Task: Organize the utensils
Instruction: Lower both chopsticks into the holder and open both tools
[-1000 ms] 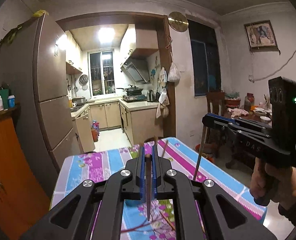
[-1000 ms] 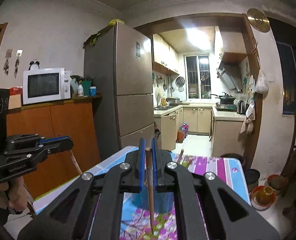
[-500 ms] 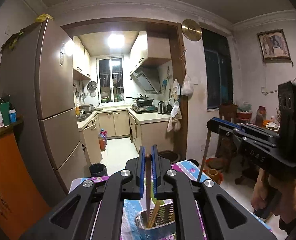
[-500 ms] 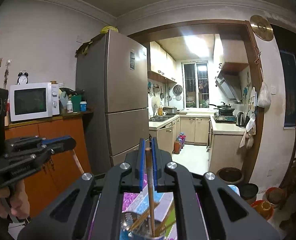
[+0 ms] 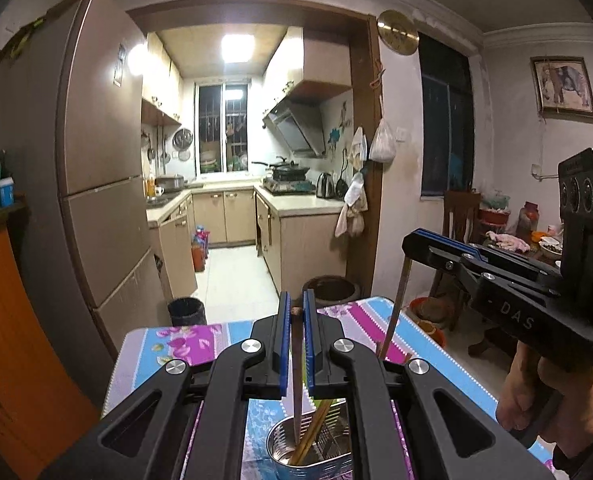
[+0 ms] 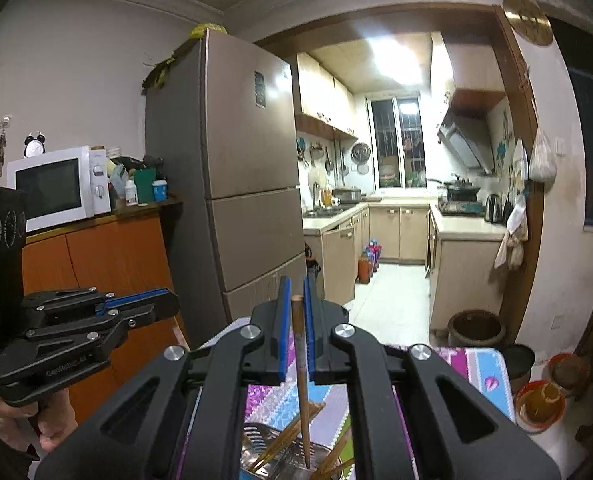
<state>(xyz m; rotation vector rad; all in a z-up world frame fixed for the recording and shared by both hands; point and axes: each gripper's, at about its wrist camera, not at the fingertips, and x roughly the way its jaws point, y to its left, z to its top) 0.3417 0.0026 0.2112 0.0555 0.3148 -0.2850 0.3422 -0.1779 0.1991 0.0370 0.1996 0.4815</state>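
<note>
My left gripper is shut on a brown chopstick that hangs straight down, its tip inside a shiny metal utensil holder holding a few other chopsticks. My right gripper is shut on another chopstick, its tip over the same holder. The right gripper also shows in the left wrist view with its chopstick hanging down. The left gripper shows at the left of the right wrist view.
The holder stands on a table with a striped floral cloth. An orange cabinet with a microwave and a tall fridge stand left. A kitchen doorway lies ahead; pots sit on the floor at right.
Both grippers have tilted and come over the holder with their chopsticks. The holder has come into view below, and the chopstick tips now reach into or over it.
</note>
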